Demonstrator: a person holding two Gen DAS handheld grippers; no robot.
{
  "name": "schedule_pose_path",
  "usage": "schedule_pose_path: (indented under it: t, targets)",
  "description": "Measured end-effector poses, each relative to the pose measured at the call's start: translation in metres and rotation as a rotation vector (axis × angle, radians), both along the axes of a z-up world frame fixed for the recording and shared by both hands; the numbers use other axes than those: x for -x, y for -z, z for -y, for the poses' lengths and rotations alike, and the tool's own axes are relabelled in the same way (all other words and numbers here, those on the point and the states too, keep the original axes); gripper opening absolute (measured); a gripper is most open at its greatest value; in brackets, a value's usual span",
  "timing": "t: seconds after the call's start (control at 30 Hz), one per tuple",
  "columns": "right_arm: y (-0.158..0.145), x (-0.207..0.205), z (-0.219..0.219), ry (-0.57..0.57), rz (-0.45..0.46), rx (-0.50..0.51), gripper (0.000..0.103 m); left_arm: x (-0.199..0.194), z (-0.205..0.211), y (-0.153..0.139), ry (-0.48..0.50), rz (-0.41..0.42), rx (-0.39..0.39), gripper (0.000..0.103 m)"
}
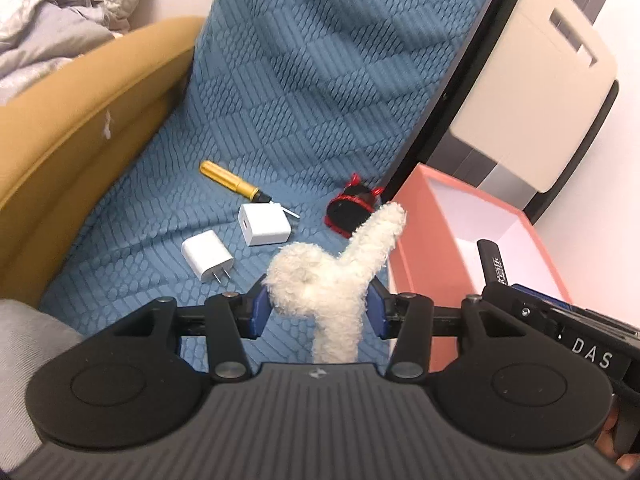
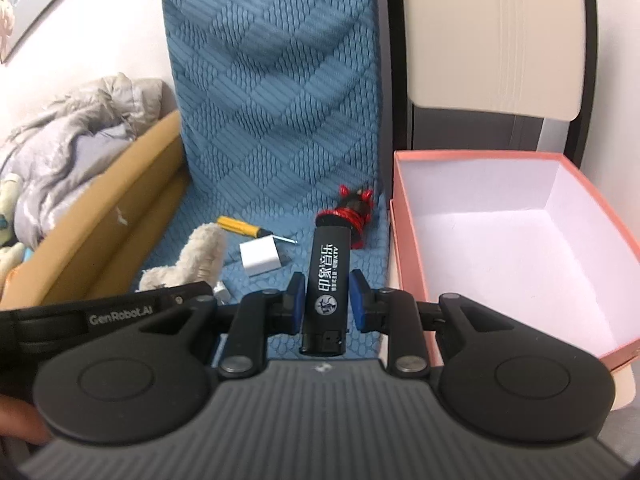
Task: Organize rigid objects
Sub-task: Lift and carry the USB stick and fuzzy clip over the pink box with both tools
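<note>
Surface: blue quilted cover (image 1: 320, 80), woven in a block-and-rib pattern, spread flat in the foreground and rising up a backrest behind. Bordered on the left by a mustard-yellow padded edge (image 1: 80, 120); beyond that, a heap of pale grey bedding (image 1: 48, 12) against a white wall.

Right side: pink box (image 2: 404, 248), open, white-lined, nothing visible inside, set at the right edge of the cover. Behind it a cream panel (image 2: 492, 40) in a dark frame, standing upright.

Items lying on the cover:
- Screwdriver (image 1: 232, 182), yellow handle, tip toward the chargers.
- White charger cube (image 1: 264, 224), just beside the screwdriver tip.
- White charger with prongs (image 1: 207, 255), near the cube, apart from it.
- Black object wound with red cord (image 1: 352, 210), near the box's left wall.

Left gripper (image 1: 320, 312): blue-padded fingers clamped on a cream plush toy (image 1: 332, 280); one fuzzy limb sticks up and right toward the box. Held above the cover, left of the box.

Right gripper (image 2: 322, 300): fingers set close either side of a black lighter (image 2: 326, 288) with white printed characters, pads at its sides; lighter points forward, lengthwise, above the cover just left of the box, its far end overlapping the red-corded object in the right wrist view.
</note>
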State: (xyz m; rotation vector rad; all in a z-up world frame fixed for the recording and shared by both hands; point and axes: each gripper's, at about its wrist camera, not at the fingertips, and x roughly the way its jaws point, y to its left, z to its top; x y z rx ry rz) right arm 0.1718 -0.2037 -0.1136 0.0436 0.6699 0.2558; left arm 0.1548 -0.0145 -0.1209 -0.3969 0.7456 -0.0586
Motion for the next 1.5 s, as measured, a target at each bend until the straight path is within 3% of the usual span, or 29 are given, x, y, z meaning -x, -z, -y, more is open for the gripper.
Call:
schedule_pose_path:
  t: [0.5,0.97,1.2,1.5]
  targets:
    - [-0.045,0.042,0.034,0.024,0.061,-0.028,0.027,0.029,0.033,-0.060,-0.003,0.056,0.015,0.054]
    - [-0.064,0.051,0.109,0.124,0.070,-0.034,0.027,0.012,0.116,-0.093,0.106,0.094,0.017,0.054]
    - [-0.068,0.042,0.143,0.168,0.074,-0.041,0.027,-0.009,0.152,-0.096,0.146,0.083,0.025,0.054]
    - [-0.052,0.012,0.177,0.192,0.016,-0.044,0.027,-0.049,0.197,-0.070,0.172,0.019,0.017,0.054]
